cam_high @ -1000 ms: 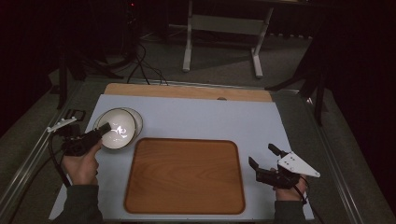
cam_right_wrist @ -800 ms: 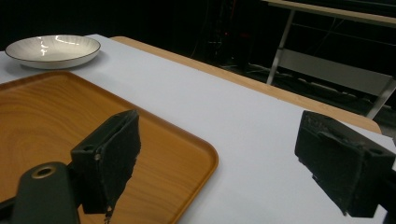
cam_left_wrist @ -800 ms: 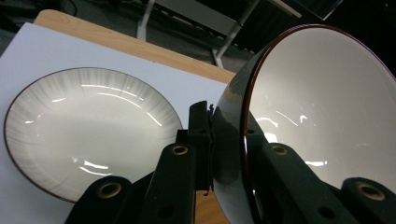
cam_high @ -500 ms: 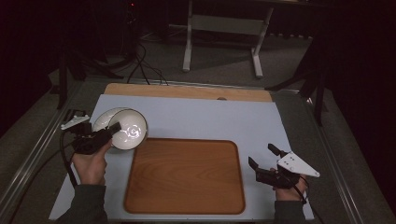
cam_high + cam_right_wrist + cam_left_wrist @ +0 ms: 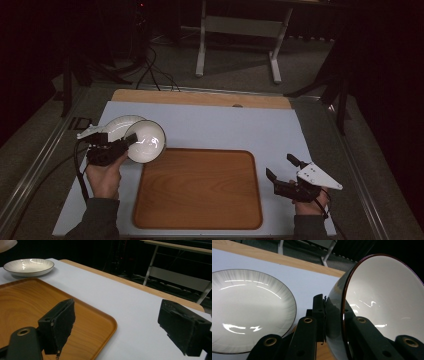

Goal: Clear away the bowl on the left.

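The left gripper (image 5: 129, 142) is clamping the rim of a white bowl (image 5: 145, 141), one jaw inside and one outside the wall, as the left gripper view shows. The bowl (image 5: 384, 302) is being held off the table, tipped so that its opening is facing right, just above the far left corner of the wooden tray (image 5: 199, 189). A shallow ribbed plate (image 5: 249, 310) is sitting on the white table mat (image 5: 225, 125) just left of the bowl, apart from it.

The step in hand looks like the carry: the bowl is lifted and heading for the tray. The next move is likely calling for the bowl to be levelled, brought over the bare tray floor clear of the raised rim, lowered until its base is resting flat, and only then released.

The right gripper (image 5: 283, 172) is hovering at the near right, beside the tray's right edge, its jaws standing wide with nothing between them.
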The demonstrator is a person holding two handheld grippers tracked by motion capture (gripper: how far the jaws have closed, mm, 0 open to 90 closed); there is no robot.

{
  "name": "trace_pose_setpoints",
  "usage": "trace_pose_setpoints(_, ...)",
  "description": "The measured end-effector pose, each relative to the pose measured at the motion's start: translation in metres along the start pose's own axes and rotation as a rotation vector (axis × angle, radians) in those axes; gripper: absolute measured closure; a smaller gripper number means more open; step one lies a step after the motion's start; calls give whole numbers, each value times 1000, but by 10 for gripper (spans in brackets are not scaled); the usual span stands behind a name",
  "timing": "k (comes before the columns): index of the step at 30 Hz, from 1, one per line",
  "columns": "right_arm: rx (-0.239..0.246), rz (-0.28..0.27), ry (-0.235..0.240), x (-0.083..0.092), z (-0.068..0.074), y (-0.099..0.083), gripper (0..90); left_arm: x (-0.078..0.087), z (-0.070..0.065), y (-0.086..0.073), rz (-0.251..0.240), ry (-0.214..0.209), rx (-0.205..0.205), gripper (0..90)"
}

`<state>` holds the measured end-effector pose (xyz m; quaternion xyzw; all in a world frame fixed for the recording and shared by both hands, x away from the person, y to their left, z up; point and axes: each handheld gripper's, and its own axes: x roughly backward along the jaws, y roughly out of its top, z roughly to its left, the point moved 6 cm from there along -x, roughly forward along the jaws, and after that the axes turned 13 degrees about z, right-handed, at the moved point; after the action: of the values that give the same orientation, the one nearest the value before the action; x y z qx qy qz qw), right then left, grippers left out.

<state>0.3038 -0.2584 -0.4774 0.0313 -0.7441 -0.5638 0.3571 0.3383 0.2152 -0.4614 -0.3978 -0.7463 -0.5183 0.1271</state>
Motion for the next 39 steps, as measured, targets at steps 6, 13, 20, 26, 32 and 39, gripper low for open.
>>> trace_pose_setpoints(6,2,1,0,0,0,0,139,-6,-6,-3,21,-7,-15,818)
trace_pose_setpoints(13,4,2,2,0,1,0,140,-14,-14,-6,42,-15,-35,818)
trace_pose_setpoints(20,5,2,2,0,1,0,140,-24,-24,-11,70,-24,-54,818)
trace_pose_setpoints(26,6,2,2,0,1,0,140,-31,-31,-15,94,-30,-71,818)
trace_pose_setpoints(32,8,2,3,0,1,0,140,-37,-36,-19,113,-36,-78,817)
trace_pose_setpoints(39,8,2,3,0,1,0,140,-43,-43,-23,134,-43,-97,818)
